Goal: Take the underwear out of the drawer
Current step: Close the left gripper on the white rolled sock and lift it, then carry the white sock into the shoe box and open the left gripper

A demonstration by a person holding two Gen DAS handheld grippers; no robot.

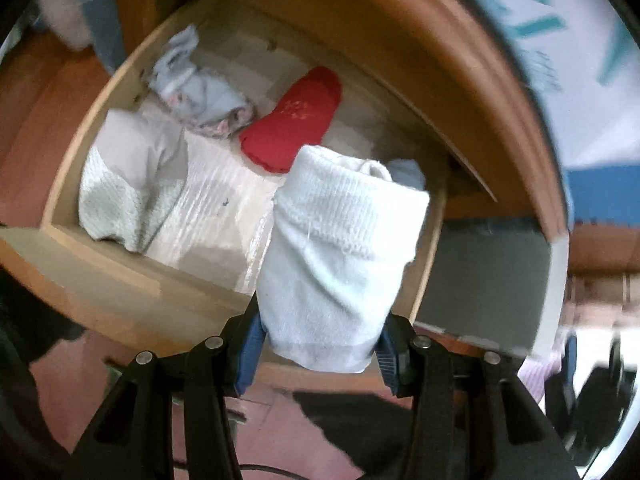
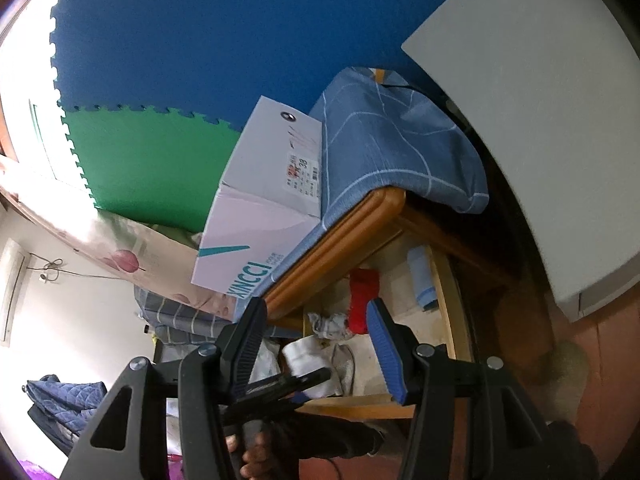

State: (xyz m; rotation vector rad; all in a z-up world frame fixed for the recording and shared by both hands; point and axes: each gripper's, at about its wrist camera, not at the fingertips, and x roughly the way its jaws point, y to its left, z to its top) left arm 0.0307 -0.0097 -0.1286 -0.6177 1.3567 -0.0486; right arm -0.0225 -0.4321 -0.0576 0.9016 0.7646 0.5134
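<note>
My left gripper (image 1: 320, 320) is shut on a rolled white piece of underwear (image 1: 340, 248), which it holds up above the open wooden drawer (image 1: 120, 292). Left in the drawer are a red piece (image 1: 296, 120), a crumpled light blue one (image 1: 200, 92), a white and grey mesh garment (image 1: 128, 184) and a small blue fold (image 1: 406, 172). In the right wrist view my right gripper (image 2: 316, 306) is open with nothing between its fingers, off to the side of the drawer (image 2: 448, 292). That view also shows the left gripper (image 2: 280, 388) with the white roll (image 2: 306, 360).
The wooden cabinet top (image 1: 400, 40) overhangs the back of the drawer. On it stand a white shoe box (image 2: 260, 216) and a blue checked cloth (image 2: 400, 152). A white panel (image 2: 540, 120) stands to the right. A hand (image 2: 256, 452) grips the left tool's handle.
</note>
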